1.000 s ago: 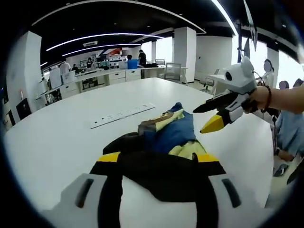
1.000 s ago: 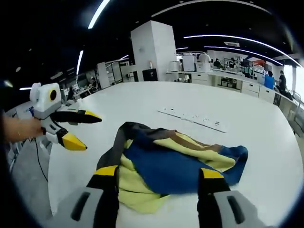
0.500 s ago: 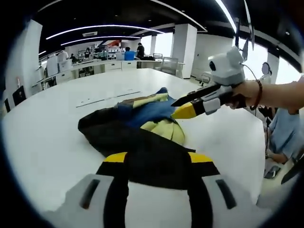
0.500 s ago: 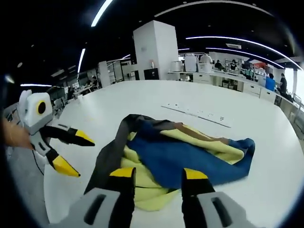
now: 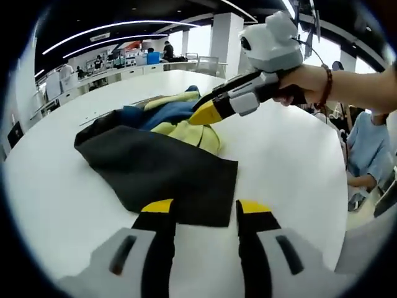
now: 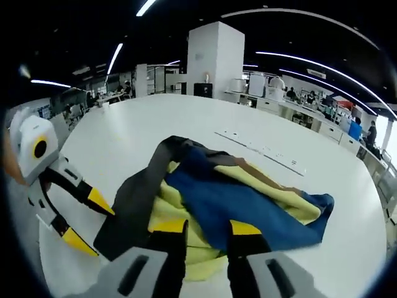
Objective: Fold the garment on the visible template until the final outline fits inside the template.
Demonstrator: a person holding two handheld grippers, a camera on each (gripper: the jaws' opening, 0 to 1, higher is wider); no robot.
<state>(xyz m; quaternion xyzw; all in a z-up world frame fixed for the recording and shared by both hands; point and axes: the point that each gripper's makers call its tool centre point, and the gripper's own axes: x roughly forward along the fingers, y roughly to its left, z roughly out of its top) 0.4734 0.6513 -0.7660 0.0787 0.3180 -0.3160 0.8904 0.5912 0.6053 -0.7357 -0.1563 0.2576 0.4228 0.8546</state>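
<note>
Two hand-held grippers work the garment (image 5: 155, 161) on our table (image 5: 291, 161).
We hold left hand-held gripper (image 5: 205, 211) apart at the dark hem; right hand-held gripper (image 6: 208, 230) nips yellow cloth for folding.

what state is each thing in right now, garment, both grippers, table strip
garment: crumpled in a loose heap on the table, not folded flat, black panel spread toward the left gripper
left gripper: open, jaws at the black edge
right gripper: jaws nearly closed over the yellow fabric; grip unclear
white strip: flat on the table, beyond the garment
</note>
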